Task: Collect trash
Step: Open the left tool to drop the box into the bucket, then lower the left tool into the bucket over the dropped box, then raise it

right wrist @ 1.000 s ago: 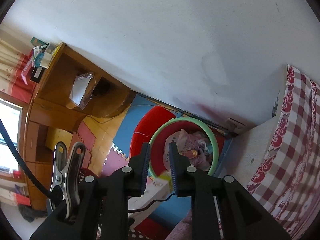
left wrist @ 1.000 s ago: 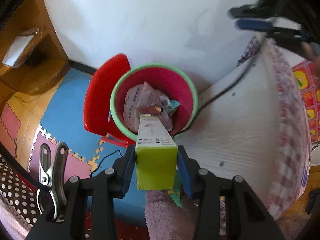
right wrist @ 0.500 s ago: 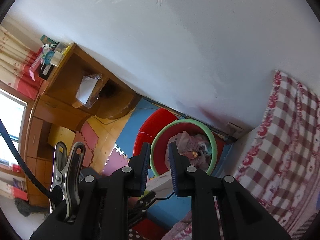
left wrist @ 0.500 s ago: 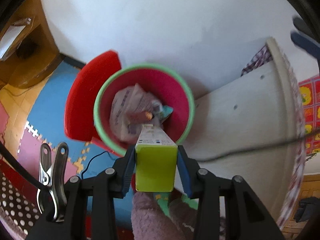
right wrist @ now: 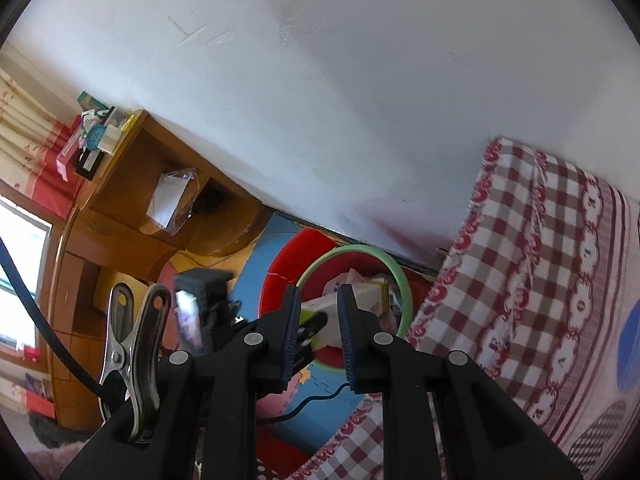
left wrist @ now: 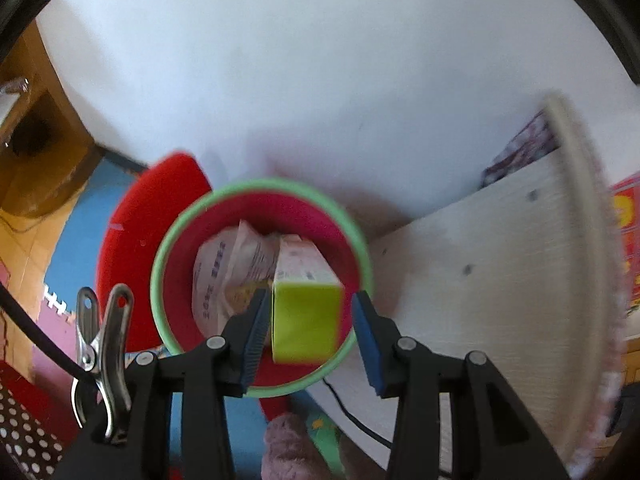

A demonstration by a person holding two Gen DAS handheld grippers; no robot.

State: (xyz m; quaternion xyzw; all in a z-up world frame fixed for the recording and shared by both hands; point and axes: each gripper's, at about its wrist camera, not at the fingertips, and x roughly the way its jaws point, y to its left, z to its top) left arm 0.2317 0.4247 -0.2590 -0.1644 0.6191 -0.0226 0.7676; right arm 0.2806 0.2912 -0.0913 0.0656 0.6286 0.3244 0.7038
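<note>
A pink trash bin with a green rim [left wrist: 256, 186] stands on the floor, holding crumpled paper wrappers [left wrist: 224, 264]. My left gripper [left wrist: 310, 297] points down over the bin and its jaws are opening. The yellow-green-ended carton [left wrist: 306, 320] sits tilted between them, with a gap showing at the right pad. In the right wrist view the same bin [right wrist: 400, 280] and carton [right wrist: 332, 312] lie below, with the left gripper's blurred body [right wrist: 200, 300] beside them. My right gripper [right wrist: 319, 292] hangs higher up, jaws a narrow gap apart, holding nothing.
A red stool [left wrist: 132, 240] stands against the bin's left side. A pale wooden bed board [left wrist: 480, 260] flanks the right, under a red checked bedcover [right wrist: 540, 280]. A wooden shelf unit [right wrist: 160, 184] stands at the left wall. A black cable [left wrist: 352, 412] runs over the foam floor mat.
My left gripper has moved down over the bin, which now sits lower and larger in its view. Its pads have parted from the carton. My right gripper has risen.
</note>
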